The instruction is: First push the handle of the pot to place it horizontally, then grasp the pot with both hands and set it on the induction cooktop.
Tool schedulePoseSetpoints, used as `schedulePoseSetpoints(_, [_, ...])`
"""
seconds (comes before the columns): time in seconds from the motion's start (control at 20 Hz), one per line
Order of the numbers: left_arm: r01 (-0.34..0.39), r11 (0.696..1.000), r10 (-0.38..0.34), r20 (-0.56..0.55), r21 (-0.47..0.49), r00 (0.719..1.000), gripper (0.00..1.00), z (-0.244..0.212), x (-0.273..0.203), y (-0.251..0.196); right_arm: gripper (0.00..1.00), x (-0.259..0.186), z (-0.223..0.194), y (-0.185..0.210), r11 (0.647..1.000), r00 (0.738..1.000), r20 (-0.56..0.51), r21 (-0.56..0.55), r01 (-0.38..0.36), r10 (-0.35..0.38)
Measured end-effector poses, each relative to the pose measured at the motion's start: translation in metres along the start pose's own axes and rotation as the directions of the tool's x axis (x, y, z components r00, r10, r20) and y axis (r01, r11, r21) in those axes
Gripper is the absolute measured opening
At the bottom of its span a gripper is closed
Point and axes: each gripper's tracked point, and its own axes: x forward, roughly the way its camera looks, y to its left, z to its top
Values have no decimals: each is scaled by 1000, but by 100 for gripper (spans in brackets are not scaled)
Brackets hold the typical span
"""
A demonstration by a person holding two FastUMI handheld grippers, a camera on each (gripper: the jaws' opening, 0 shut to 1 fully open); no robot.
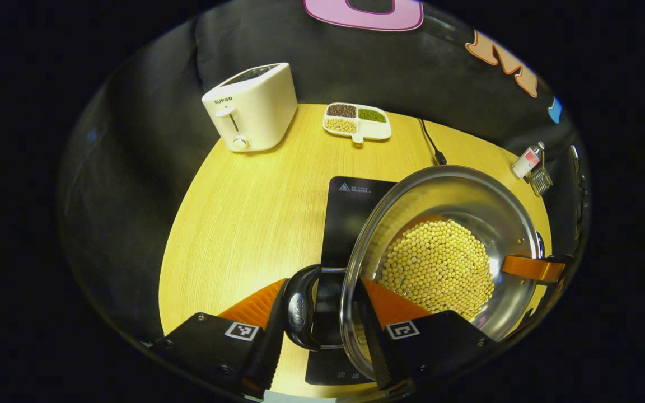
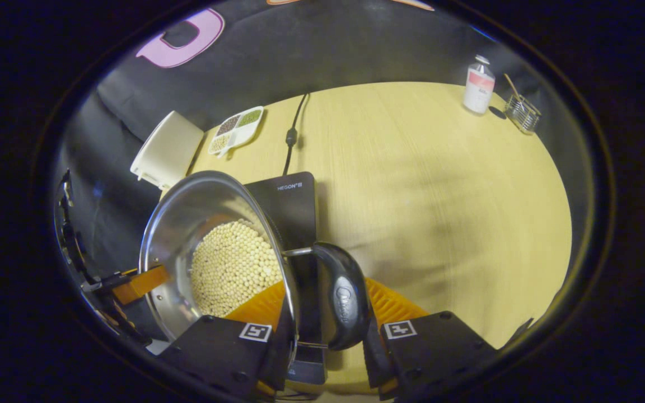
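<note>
left hand-held gripper (image 1: 318, 324) astride pot (image 1: 445, 252) handle, right hand-held gripper (image 2: 325, 330) opposite

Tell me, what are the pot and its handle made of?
The pot looks like polished steel: its inside wall is silvery and mirrors the beans. The handle looks like glossy black plastic, smooth with soft highlights, though that is a guess.

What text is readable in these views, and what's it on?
"SUPOR": front of the toaster.
"HEGON": far edge of the induction cooktop; the marks after it are too small to read.
Warning triangle: also on the cooktop, seen in the left gripper view; the print beside it is too small to read.
Logo on the pot handle: blurred.
Bottle label: too small to read.
</note>
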Motion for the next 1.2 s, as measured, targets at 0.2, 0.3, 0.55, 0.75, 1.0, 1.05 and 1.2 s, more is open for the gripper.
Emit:
schedulePoseSetpoints(0.2, [0,1000,0,22,16,1000,68,7,3,1,51,5,4,2,1000,1000,9,8,-8,7])
schedulePoseSetpoints(0.3, [-2,1000,2,30,15,1000,68,9,3,1,52,7,3,1,1000,1000,9,1,-9,9])
schedulePoseSetpoints(0.55, [-8,1000,9,51,-12,999,70,9,2,0,57,6,4,1,1000,1000,23,-19,-12,12])
schedulePoseSetpoints(0.75, [41,998,-34,116,-56,993,75,16,0,-9,86,0,16,1,999,997,67,-7,-44,44])
schedulePoseSetpoints(1.0, [79,990,-53,214,-114,975,99,27,-10,-12,100,-21,38,-11,999,982,187,-6,-39,39])
schedulePoseSetpoints(1.05, [77,990,-45,247,-121,968,98,34,-13,-10,100,-29,48,-10,999,972,231,2,-52,50])
schedulePoseSetpoints(1.2, [47,992,0,366,-120,930,98,57,-32,-1,93,-59,72,-10,997,925,373,11,-80,71])
